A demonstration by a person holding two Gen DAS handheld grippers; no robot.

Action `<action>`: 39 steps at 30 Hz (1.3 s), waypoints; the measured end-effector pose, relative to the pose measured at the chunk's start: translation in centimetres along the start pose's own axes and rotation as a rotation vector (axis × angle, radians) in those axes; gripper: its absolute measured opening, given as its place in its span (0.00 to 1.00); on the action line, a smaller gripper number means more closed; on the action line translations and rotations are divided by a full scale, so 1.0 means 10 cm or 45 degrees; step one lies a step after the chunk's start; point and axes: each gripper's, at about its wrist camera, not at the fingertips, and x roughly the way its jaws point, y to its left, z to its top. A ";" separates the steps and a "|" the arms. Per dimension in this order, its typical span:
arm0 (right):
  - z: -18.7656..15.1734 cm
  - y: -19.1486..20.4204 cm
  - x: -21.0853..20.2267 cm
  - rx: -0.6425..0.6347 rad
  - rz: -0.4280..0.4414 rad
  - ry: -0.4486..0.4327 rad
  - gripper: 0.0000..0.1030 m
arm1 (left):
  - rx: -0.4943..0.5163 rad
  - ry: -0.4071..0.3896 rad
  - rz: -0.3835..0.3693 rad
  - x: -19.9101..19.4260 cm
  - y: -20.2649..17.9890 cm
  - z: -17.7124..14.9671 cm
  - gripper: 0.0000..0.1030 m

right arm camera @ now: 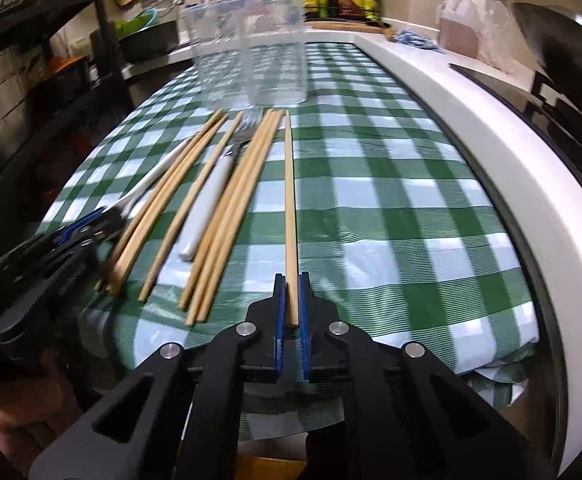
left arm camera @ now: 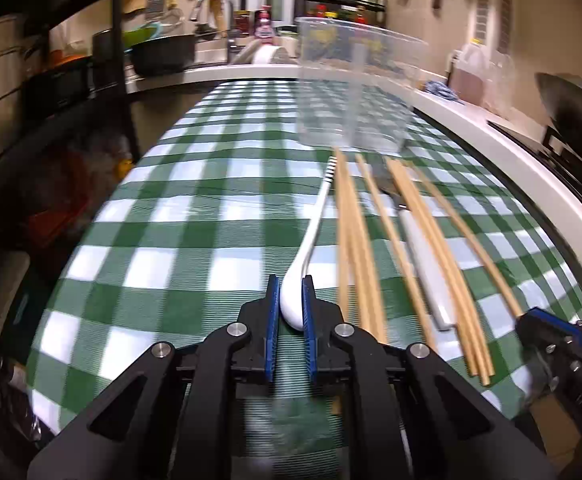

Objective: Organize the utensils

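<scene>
- One clear tub [right arm camera: 251, 48] stands on the checked cloth [right arm camera: 391, 200]; every utensil lies nearer than the tub, long axis running toward it.
- One white spoon [left arm camera: 311, 240], one fork [right arm camera: 215, 188], eight chopsticks [right arm camera: 235, 216] as far as I can count.
- Left gripper [left arm camera: 291, 300] pinches the spoon's bowl, handle pointing at the tub.
- Right gripper [right arm camera: 291, 300] clamps the near end of the rightmost chopstick [right arm camera: 290, 208], apart from the rest.
</scene>
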 end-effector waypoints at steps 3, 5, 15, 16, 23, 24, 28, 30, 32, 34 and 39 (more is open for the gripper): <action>0.00 -0.02 0.01 0.010 -0.003 0.006 0.07 | 0.000 -0.008 0.022 -0.02 0.04 -0.02 0.11; -0.01 0.00 0.01 -0.001 -0.011 -0.003 0.08 | 0.017 -0.015 0.030 -0.02 0.02 -0.03 0.11; -0.02 0.04 0.02 -0.044 -0.022 -0.024 0.08 | 0.041 -0.019 0.022 0.01 -0.02 -0.02 0.12; -0.02 0.04 0.02 -0.049 -0.020 -0.024 0.07 | 0.042 -0.019 0.021 0.01 -0.02 -0.01 0.12; 0.05 0.00 -0.13 -0.014 -0.010 -0.107 0.06 | 0.042 -0.050 0.027 -0.05 0.01 0.00 0.11; 0.07 -0.01 -0.17 -0.015 -0.013 -0.127 0.06 | 0.043 -0.060 0.031 -0.08 0.02 0.01 0.11; 0.13 -0.03 -0.35 -0.020 -0.039 -0.228 0.06 | 0.065 -0.102 0.055 -0.19 0.02 0.01 0.11; 0.16 -0.03 -0.44 -0.026 -0.045 -0.277 0.06 | 0.085 -0.137 0.069 -0.26 0.02 0.02 0.11; 0.20 -0.05 -0.50 -0.037 -0.048 -0.319 0.06 | 0.102 -0.174 0.079 -0.35 0.03 0.05 0.11; 0.23 -0.06 -0.57 -0.046 -0.045 -0.356 0.06 | 0.105 -0.208 0.092 -0.43 0.05 0.07 0.11; 0.27 -0.08 -0.74 -0.052 -0.050 -0.441 0.06 | 0.137 -0.302 0.119 -0.61 0.05 0.15 0.11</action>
